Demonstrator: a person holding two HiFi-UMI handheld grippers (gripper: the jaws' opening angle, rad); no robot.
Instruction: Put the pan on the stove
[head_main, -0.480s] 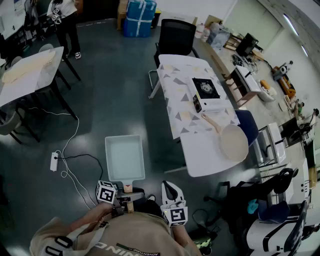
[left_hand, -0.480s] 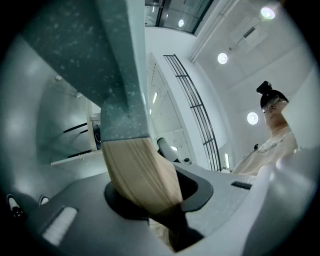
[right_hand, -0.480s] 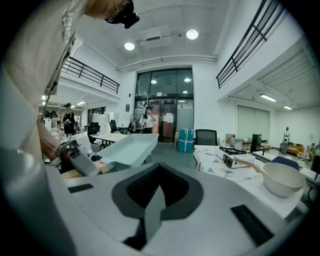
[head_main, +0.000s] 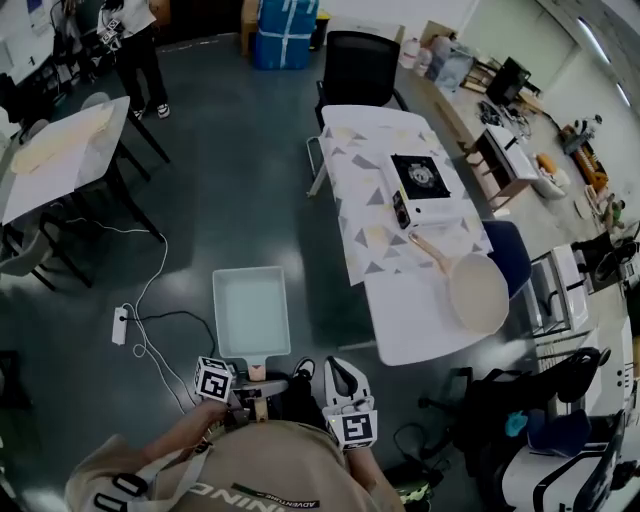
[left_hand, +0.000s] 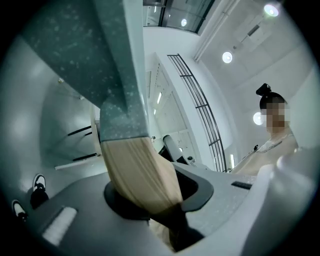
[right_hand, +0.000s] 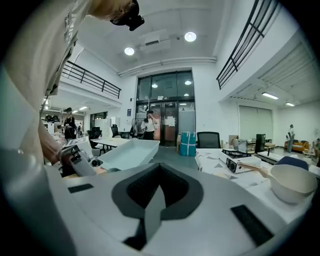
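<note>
The left claw (head_main: 254, 386) is clenched on the wooden handle (left_hand: 142, 172) of the rectangular pan (head_main: 250, 315), held low before the person, above the floor. The right claw (head_main: 339, 372) is closed and empty. The stove (head_main: 420, 178) stands on the table (head_main: 420, 335), well apart, beside a round pan (head_main: 478, 292).

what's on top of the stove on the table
Nothing: the stove shows its black top and burner bare. The round pan lies beside it on the table. What's under the stove is hidden.
</note>
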